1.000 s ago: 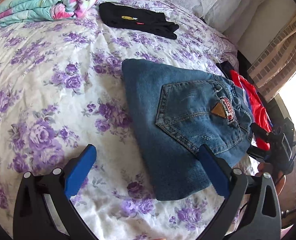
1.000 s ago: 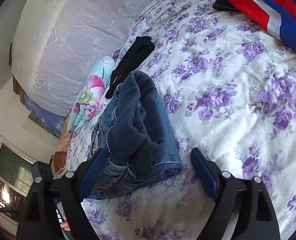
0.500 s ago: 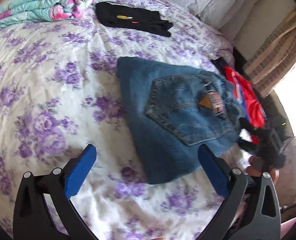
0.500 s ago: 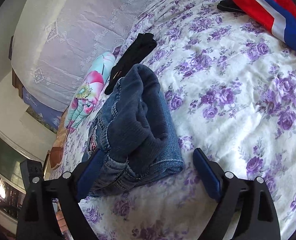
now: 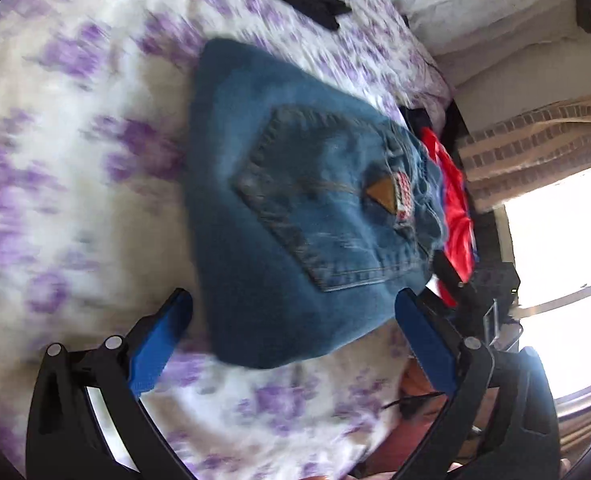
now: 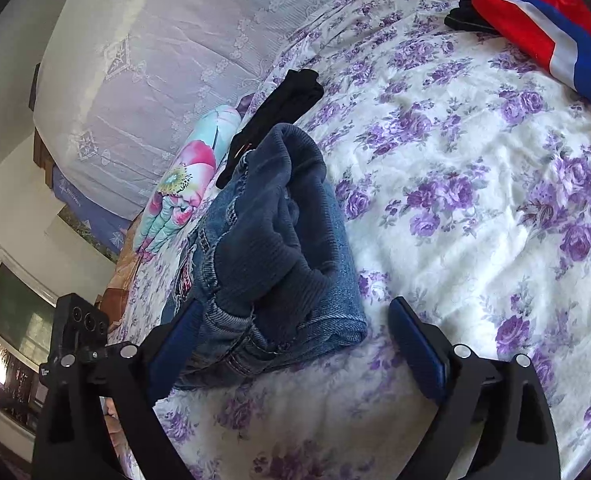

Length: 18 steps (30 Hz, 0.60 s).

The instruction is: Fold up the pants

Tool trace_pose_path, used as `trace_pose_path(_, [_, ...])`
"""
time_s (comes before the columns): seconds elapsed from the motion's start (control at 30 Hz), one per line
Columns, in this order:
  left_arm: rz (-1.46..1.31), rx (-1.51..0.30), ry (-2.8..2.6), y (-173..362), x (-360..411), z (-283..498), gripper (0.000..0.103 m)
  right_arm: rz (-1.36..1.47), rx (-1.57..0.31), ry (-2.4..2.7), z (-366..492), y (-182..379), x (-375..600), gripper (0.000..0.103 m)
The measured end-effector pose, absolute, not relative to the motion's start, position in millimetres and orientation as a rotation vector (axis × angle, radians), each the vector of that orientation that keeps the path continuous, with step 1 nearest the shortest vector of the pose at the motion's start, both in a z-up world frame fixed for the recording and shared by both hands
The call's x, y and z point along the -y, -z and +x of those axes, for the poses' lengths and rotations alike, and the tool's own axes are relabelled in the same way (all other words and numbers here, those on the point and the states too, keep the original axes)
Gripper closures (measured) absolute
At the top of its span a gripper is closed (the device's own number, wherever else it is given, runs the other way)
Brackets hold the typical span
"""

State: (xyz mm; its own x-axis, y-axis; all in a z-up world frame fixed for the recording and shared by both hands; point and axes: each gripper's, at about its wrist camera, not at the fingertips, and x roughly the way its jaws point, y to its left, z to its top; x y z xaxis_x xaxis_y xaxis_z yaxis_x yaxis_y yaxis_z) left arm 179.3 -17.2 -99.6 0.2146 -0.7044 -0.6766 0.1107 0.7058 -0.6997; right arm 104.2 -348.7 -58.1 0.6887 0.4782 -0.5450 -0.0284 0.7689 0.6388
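Note:
The blue jeans (image 5: 295,216) lie folded into a compact stack on the purple-flowered bedspread (image 5: 75,160), back pocket with a tan patch facing up. My left gripper (image 5: 295,324) is open and empty, its blue pads straddling the near edge of the stack just above it; this view is blurred. In the right wrist view the folded jeans (image 6: 279,248) show their layered open end. My right gripper (image 6: 295,336) is open and empty, its pads on either side of the stack's near end.
A black garment (image 6: 287,112) and a folded floral blanket (image 6: 187,184) lie beyond the jeans near the lace pillows (image 6: 167,40). A red, white and blue garment (image 6: 551,24) lies at the bed's far edge. A window (image 5: 563,240) is at right.
My left gripper has swung quickly in towards the jeans, which now fill more of its view. My right gripper has eased slightly back; the jeans lie as before.

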Motion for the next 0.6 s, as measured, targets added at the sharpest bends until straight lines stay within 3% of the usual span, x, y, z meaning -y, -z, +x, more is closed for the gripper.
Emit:
trace_pose_path(0.27, [-0.483, -1.203, 0.573, 100.1, 44.3, 183.0, 0.005, 0.644, -0.755, -0.322, 101.7, 59.1, 349.9, 0.009])
trace_pose_path(0.43, [-0.477, -1.157, 0.584, 91.9, 39.2, 175.8, 0.019, 0.644, -0.754, -0.321, 101.4, 59.5, 349.0, 0.008])
trace_pose_path(0.6, [-0.608, -1.115, 0.680, 74.1, 25.6, 179.1, 0.019, 0.669, -0.737, -0.341, 99.0, 57.4, 351.8, 0.008])
